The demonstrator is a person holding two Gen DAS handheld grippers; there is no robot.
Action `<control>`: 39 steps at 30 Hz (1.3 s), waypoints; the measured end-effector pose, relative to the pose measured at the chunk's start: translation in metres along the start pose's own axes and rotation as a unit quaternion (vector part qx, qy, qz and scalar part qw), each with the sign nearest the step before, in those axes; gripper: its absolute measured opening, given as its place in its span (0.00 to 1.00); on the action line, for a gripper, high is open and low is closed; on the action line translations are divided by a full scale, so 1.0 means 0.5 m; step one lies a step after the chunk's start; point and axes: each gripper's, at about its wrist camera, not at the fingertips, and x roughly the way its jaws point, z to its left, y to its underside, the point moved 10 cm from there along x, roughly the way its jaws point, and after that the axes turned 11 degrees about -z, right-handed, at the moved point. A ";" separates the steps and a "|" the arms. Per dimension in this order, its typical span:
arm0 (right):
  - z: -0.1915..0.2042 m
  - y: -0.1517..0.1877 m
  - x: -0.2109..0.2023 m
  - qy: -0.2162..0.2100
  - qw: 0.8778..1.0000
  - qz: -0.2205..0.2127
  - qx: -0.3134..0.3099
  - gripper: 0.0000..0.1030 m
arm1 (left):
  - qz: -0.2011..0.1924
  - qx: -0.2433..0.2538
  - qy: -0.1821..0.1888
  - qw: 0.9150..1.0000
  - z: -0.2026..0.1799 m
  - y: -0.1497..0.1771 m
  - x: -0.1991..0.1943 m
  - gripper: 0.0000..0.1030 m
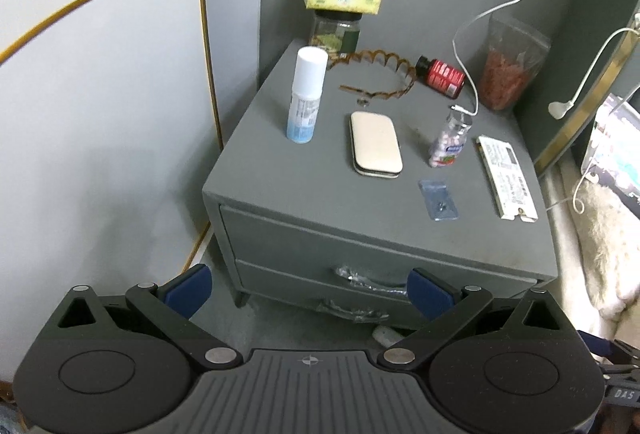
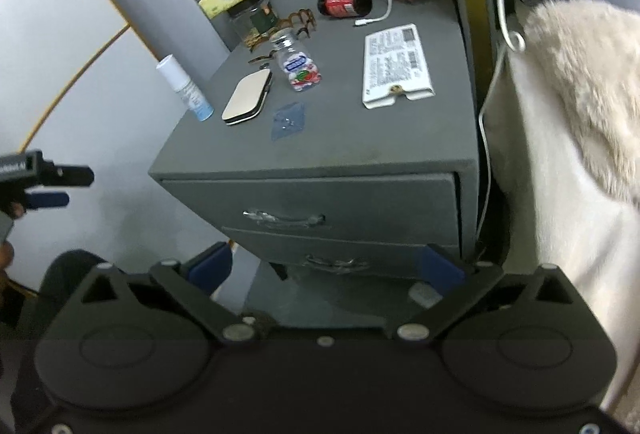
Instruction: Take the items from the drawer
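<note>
Both claws hang wide open with nothing between their blue pads: my left gripper point(image 1: 308, 288) and my right gripper point(image 2: 328, 268) face the grey nightstand point(image 1: 280, 170). Its upper drawer point(image 2: 320, 202) and lower drawer point(image 2: 344, 254) are both shut, each handle point(image 2: 284, 219) wrapped in clear film. On top, from left to right, I see a white spray can point(image 1: 306, 96), a beige case point(image 1: 375, 145), a small candy bottle point(image 1: 450, 142), and a white flat package point(image 1: 506, 178).

Matt grey nightstand point(image 1: 280, 162) (handles point(image 2: 284, 219) glossy), fluffy blanket point(image 2: 580, 74).
</note>
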 end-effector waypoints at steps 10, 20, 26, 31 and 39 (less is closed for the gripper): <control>0.149 -0.107 0.014 0.086 0.994 0.003 -0.065 1.00 | -0.008 0.011 0.006 1.000 0.013 -0.034 -0.007 1.00; 0.231 -0.181 0.025 0.161 0.981 0.004 -0.104 1.00 | -0.016 0.022 0.002 1.000 0.007 -0.055 -0.008 1.00; 0.236 -0.169 0.026 0.165 0.982 0.015 -0.095 1.00 | -0.016 0.028 0.002 0.999 0.000 -0.057 -0.006 1.00; 0.239 -0.163 0.030 0.166 0.981 0.019 -0.101 1.00 | -0.014 0.030 0.004 0.999 -0.007 -0.053 -0.007 1.00; 0.244 -0.162 0.030 0.158 0.982 0.019 -0.100 1.00 | -0.017 0.034 0.003 0.999 -0.011 -0.056 -0.013 1.00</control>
